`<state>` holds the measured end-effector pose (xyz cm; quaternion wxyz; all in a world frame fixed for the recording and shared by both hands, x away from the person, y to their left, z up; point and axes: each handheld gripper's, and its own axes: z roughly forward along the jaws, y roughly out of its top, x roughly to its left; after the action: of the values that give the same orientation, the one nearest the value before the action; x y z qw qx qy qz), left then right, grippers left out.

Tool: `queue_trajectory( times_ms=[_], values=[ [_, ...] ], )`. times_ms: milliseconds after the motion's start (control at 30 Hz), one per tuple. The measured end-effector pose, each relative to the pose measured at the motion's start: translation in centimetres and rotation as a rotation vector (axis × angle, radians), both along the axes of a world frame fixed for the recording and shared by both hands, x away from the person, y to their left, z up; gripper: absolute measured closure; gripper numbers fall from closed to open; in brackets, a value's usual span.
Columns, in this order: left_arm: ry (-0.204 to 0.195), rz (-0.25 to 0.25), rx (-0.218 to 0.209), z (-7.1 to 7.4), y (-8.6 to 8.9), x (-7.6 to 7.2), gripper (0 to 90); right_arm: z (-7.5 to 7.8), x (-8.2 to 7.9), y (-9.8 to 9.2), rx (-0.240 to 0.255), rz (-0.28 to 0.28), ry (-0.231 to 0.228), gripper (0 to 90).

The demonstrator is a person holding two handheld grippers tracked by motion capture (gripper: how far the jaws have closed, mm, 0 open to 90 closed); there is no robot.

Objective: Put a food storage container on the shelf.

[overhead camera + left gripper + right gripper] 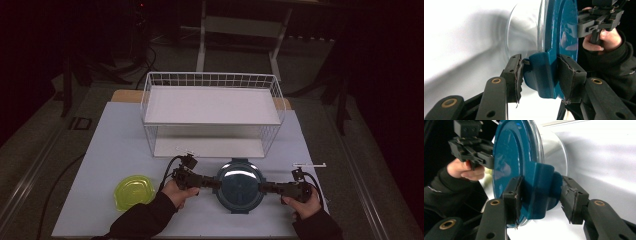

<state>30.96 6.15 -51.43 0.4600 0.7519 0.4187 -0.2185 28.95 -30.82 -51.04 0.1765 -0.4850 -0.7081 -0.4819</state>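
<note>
Blue lid [239,186], tabs pointing L/R.

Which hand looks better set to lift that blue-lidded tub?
Probably left: the left hand-held gripper clamps the blue lid's tab squarely between both pads; the right hand-held gripper has one pad only on the rounded edge of the other tab.

Round glass container with blue clip-on lid [239,184], upright, near table's front edge, below wire shelf
</note>
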Motion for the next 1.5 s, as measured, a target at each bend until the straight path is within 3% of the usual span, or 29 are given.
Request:
queue_trajectory(
  times_ms=[233, 533, 867, 1100, 1200, 1333, 1500],
  values=[
    [0.036, 0.039, -0.006, -0.1, 0.2, -0.5, 56.2, 0.4, -0.6, 0.4, -0.014, -0.016, -0.026, 54.2],
    [0.026, 0.06, 0.008, 0.3, 0.0, -1.0, 56.4, 0.7, -0.8, 0.4, -0.013, -0.032, -0.029, 55.0],
    [-0.022, 0.071, 0.023, 3.3, 0.5, -1.9, 56.5, 2.5, -1.1, 0.7, 0.014, -0.013, -0.045, 55.1],
    [-0.055, 0.079, 0.004, 5.4, 1.4, -2.0, 56.6, 4.7, -0.8, 1.4, 0.02, -0.002, -0.077, 55.2],
    [-0.083, 0.089, -0.004, 7.1, 1.9, -1.8, 56.6, 6.3, -0.5, 1.9, 0.027, -0.001, -0.106, 55.3],
    [-0.107, 0.096, -0.005, 8.3, 2.5, -1.6, 56.5, 7.2, -0.1, 2.3, 0.038, 0.0, -0.112, 55.3],
    [-0.148, 0.116, -0.013, 10.8, 3.5, -1.2, 56.5, 9.1, 0.7, 3.4, 0.055, 0.015, -0.135, 55.4]
  ],
)
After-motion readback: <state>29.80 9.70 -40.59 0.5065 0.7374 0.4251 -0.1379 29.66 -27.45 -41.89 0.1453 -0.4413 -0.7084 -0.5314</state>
